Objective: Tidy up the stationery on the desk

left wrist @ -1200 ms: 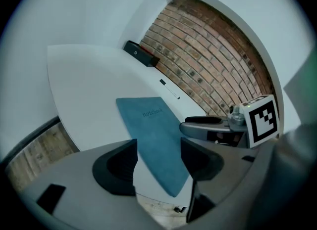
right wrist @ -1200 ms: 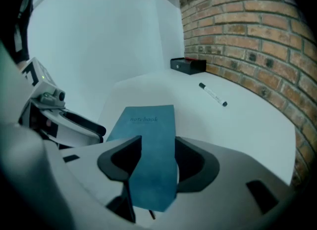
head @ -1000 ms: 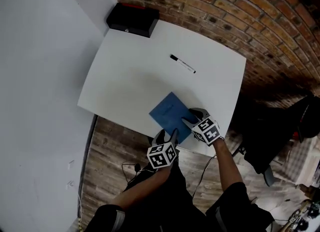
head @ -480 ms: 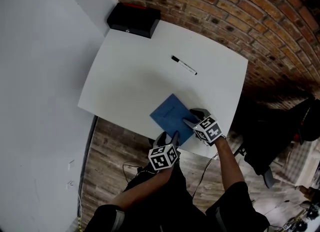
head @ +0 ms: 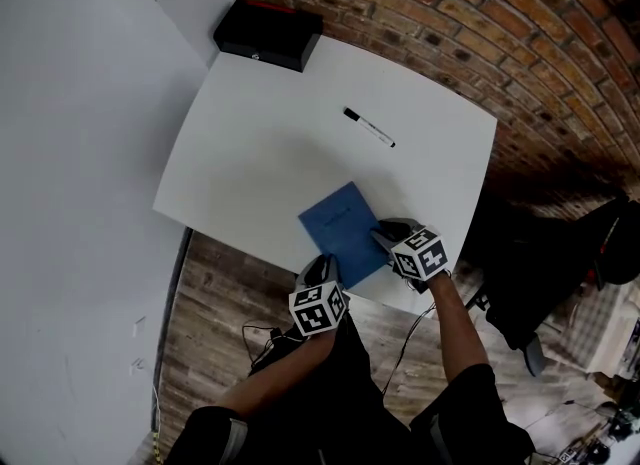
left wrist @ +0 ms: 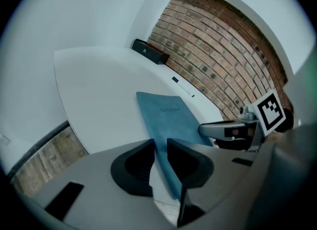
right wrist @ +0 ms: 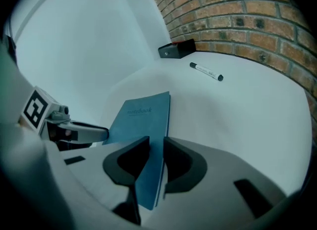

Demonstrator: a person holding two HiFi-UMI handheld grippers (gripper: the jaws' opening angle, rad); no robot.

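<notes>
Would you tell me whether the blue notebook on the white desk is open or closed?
Closed: the blue notebook shows its front cover, printed "notebook", facing up, with no pages spread.

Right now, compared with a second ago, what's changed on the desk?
Both sets of jaws have just been closing onto the notebook: the left gripper, after edging left, grips its near corner, and the right gripper grips its right edge. The notebook, pen and box lie where they were on the table.
</notes>
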